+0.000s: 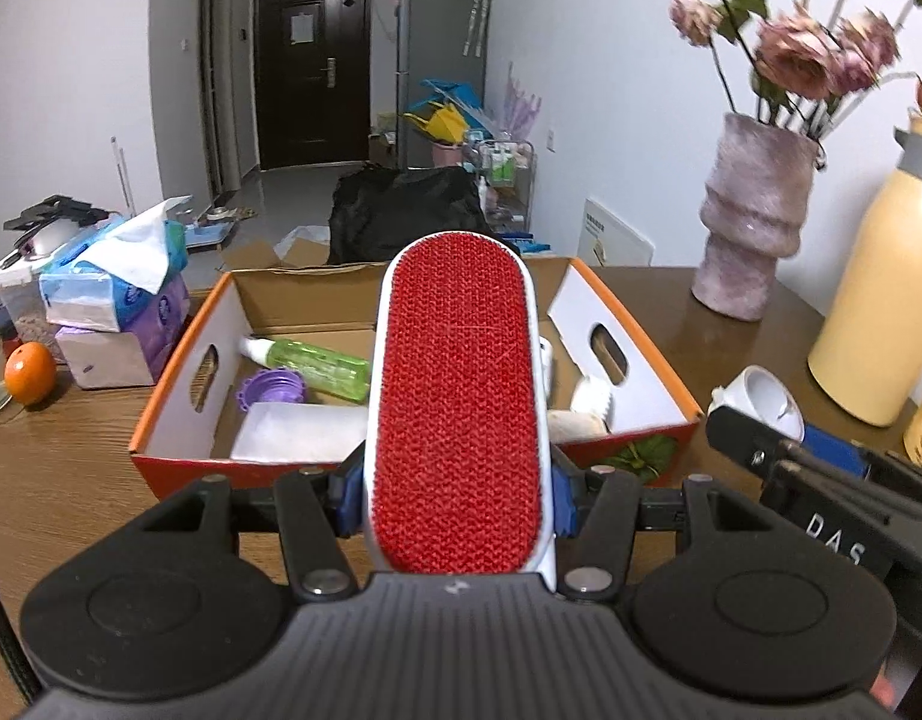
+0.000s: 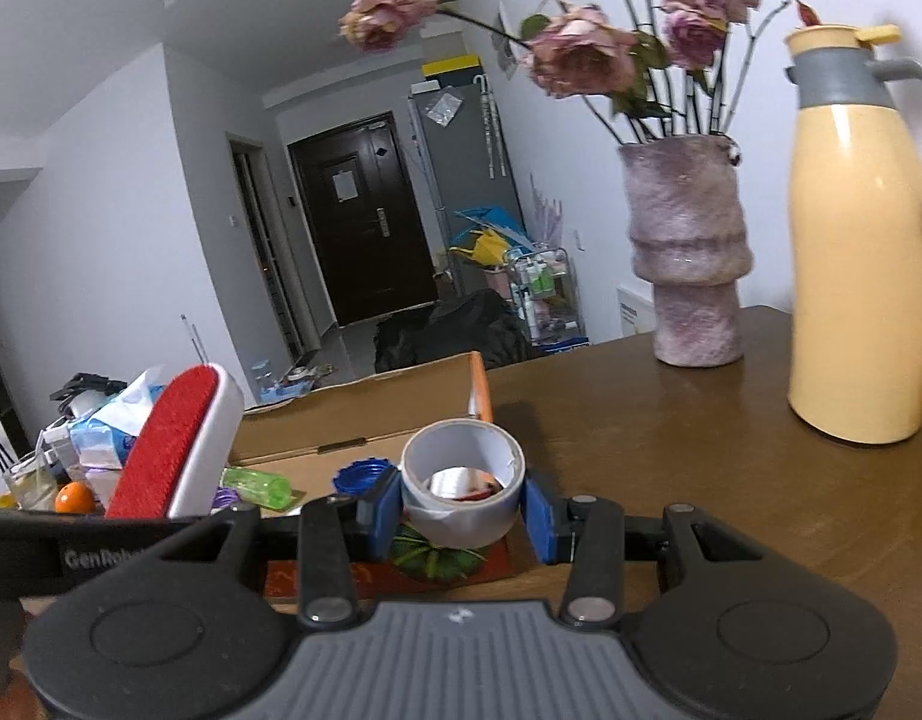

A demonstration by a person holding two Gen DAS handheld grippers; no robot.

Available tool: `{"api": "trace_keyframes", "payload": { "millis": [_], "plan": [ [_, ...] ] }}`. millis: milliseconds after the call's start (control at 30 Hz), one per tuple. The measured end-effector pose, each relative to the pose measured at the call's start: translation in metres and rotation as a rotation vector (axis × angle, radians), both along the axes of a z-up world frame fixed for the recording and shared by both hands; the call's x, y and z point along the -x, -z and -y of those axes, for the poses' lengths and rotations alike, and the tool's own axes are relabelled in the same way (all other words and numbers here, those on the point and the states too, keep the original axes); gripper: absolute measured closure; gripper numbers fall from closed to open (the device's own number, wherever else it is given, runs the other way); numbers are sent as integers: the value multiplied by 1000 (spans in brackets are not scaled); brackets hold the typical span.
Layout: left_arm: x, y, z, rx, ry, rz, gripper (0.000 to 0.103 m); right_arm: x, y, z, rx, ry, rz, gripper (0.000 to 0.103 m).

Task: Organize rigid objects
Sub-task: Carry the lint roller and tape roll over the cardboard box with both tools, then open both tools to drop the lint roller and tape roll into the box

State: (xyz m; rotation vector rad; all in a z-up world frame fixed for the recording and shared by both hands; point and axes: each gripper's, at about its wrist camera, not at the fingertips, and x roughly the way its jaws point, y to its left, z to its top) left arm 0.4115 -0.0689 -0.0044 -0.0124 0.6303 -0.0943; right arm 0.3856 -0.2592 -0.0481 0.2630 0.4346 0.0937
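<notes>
Gripping a lint brush, the left gripper has both blue pads pressed against the brush's white sides, red face up, brush sticking out toward 12 o'clock over the near wall of the cardboard box. Inside the box: green bottle at 10 o'clock of the brush tip, purple cap just beside the bottle, white block near the front wall, white pieces at 3 o'clock of the brush, partly hidden. Tissue packs and an orange sit at 9 o'clock of the box, on the table. Vase and yellow jug at 1–2 o'clock.

Right gripper is clamped on a roll of tape, one blue pad touching the roll on each side, roll's open hole facing up. Roll hangs above the box's near right corner; box rim runs behind it at 12 o'clock. Blue cap just at 10 o'clock of the roll, inside the box. Brush shows at 9 o'clock, tilted up. Vase and jug at 1–2 o'clock, well apart from the roll.
</notes>
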Motion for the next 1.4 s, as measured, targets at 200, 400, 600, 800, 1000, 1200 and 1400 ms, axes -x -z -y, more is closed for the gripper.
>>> {"api": "trace_keyframes", "payload": {
  "millis": [200,400,600,800,1000,1200,1400],
  "plan": [
    [-14,1,-19,25,-47,-1,46,-13,2,-16,19,-17,1,61],
    [-29,-4,-35,40,-81,10,46,-31,3,-29,16,-24,2,61],
    [-51,-10,-45,50,-108,22,46,-51,1,-43,11,-38,9,61],
    [-81,-9,-52,54,-131,24,46,-78,2,-56,15,-52,6,61],
    [-109,-5,-55,39,-140,28,46,-107,5,-68,43,-71,-8,61],
    [-128,-4,-54,-14,-121,2,0,-133,9,-75,96,-90,-45,60],
    [-118,-14,-72,15,-141,9,0,-135,5,-63,96,-74,-68,17]
  ]
}}
